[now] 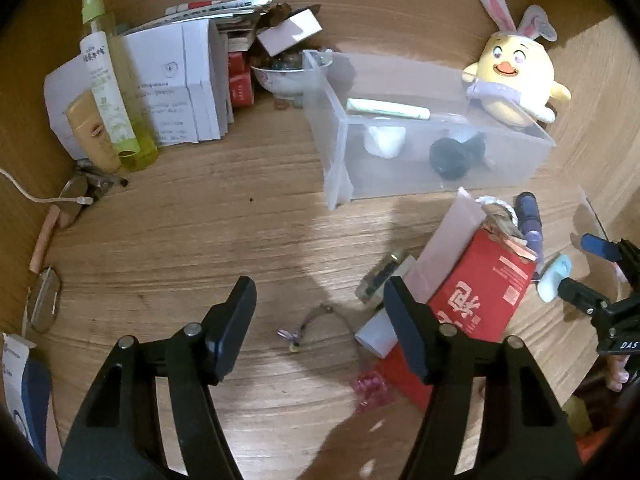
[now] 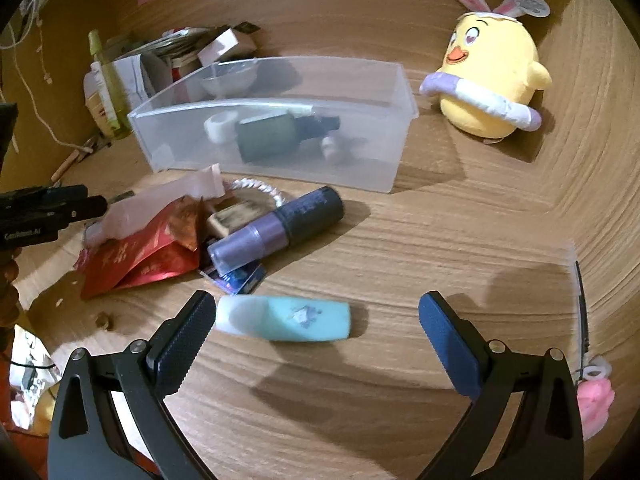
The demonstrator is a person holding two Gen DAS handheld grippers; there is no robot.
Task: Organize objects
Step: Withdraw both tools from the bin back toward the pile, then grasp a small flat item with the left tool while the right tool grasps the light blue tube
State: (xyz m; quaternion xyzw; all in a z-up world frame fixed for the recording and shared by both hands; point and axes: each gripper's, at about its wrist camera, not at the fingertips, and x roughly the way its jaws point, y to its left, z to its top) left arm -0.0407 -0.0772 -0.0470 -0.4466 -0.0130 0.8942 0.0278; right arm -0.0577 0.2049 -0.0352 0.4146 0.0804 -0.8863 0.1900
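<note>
My left gripper (image 1: pixel 320 292) hangs open over the wooden table, with a small looped hair tie (image 1: pixel 306 326) on the wood between its fingers, untouched. Its right finger stands close to a red packet (image 1: pixel 480 292). My right gripper (image 2: pixel 316 308) is open around a light blue tube (image 2: pixel 284 318) lying flat. The tube's white end is at the left pad and the right pad is well clear. A purple bottle (image 2: pixel 280 228) lies just beyond. The clear plastic bin (image 2: pixel 272 120) holds a dark bottle and small white items.
A yellow plush chick (image 2: pixel 488 80) with rabbit ears sits right of the bin. Papers, a green spray bottle (image 1: pixel 100 80) and a bowl (image 1: pixel 280 76) crowd the back left. A pink clip (image 1: pixel 370 390) lies near the red packet. A pink item (image 2: pixel 594 400) sits at the right edge.
</note>
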